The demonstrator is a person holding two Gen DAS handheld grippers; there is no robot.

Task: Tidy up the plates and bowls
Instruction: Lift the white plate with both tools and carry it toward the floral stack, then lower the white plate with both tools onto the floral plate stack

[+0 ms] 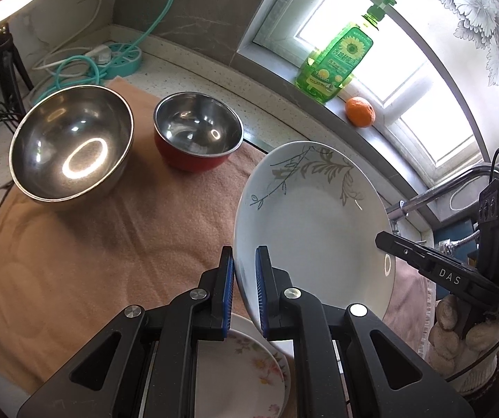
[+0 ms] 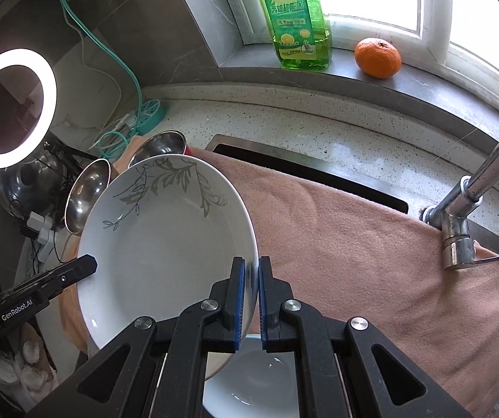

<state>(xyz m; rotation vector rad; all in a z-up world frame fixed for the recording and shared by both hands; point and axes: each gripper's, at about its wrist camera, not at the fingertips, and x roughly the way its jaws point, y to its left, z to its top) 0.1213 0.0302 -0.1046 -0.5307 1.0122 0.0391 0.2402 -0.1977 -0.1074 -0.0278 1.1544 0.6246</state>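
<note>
Two steel bowls: a large plain steel bowl [image 1: 71, 146] and a smaller red-sided steel bowl [image 1: 197, 130]. Three plates: a white leaf-patterned plate [image 1: 312, 216], a floral-rimmed white plate [image 1: 246, 376], a plain white plate [image 2: 252, 379]. One orange [image 1: 360, 111].

White plate [image 1: 312, 216]: glazed ceramic, glossy, grey leaf print toward 12 o'clock rim. Large bowl [image 1: 71, 146]: bare polished steel, mirror glare. Smaller bowl [image 1: 197, 129]: steel inside, red glossy coating outside. Towel [image 1: 117, 230]: peach cloth, matt, nappy. Counter [image 2: 284, 129]: speckled stone, smooth. Faucet [image 2: 465, 205] at 3 o'clock: shiny chrome. Detergent bottle [image 2: 294, 17]: translucent green plastic. Gripper pads [image 1: 261, 289]: blue, ribbed.
</note>
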